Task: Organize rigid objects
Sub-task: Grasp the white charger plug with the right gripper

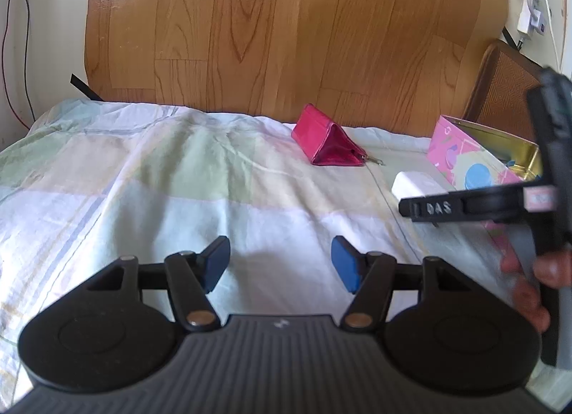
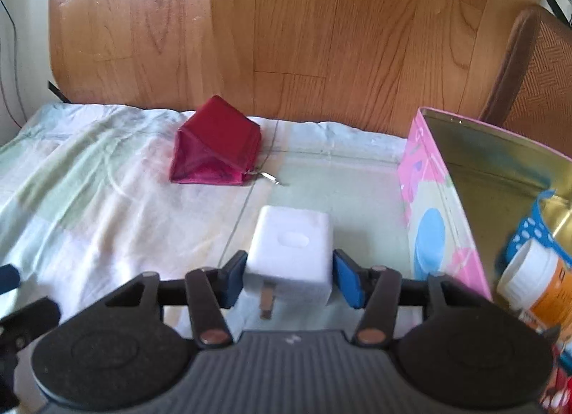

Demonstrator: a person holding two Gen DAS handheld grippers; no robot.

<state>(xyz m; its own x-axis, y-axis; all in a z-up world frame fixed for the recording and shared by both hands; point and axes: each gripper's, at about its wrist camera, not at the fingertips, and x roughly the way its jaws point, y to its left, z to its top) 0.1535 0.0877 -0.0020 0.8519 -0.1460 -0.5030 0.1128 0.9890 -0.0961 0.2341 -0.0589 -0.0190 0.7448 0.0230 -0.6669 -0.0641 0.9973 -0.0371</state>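
A white plug adapter [image 2: 291, 253] lies on the pale checked bedsheet [image 2: 107, 206], prongs toward me. My right gripper [image 2: 291, 280] is open, its blue pads on either side of the adapter, not pressing it. The adapter also shows in the left wrist view [image 1: 414, 183], partly behind the right gripper's arm. My left gripper [image 1: 280, 265] is open and empty above bare sheet. A red wallet [image 2: 214, 144] stands tent-like farther back; it also shows in the left wrist view [image 1: 329, 142]. A pink tin box [image 2: 447, 199] with a gold interior stands open at the right.
Inside the tin are a white-capped orange bottle [image 2: 536, 281] and a blue dotted item [image 2: 529, 231]. A wood-grain board [image 2: 286, 28] stands behind the bed. A woven brown chair back [image 2: 536, 70] is at far right. Cables and a white plug [image 1: 529, 17] hang on the wall.
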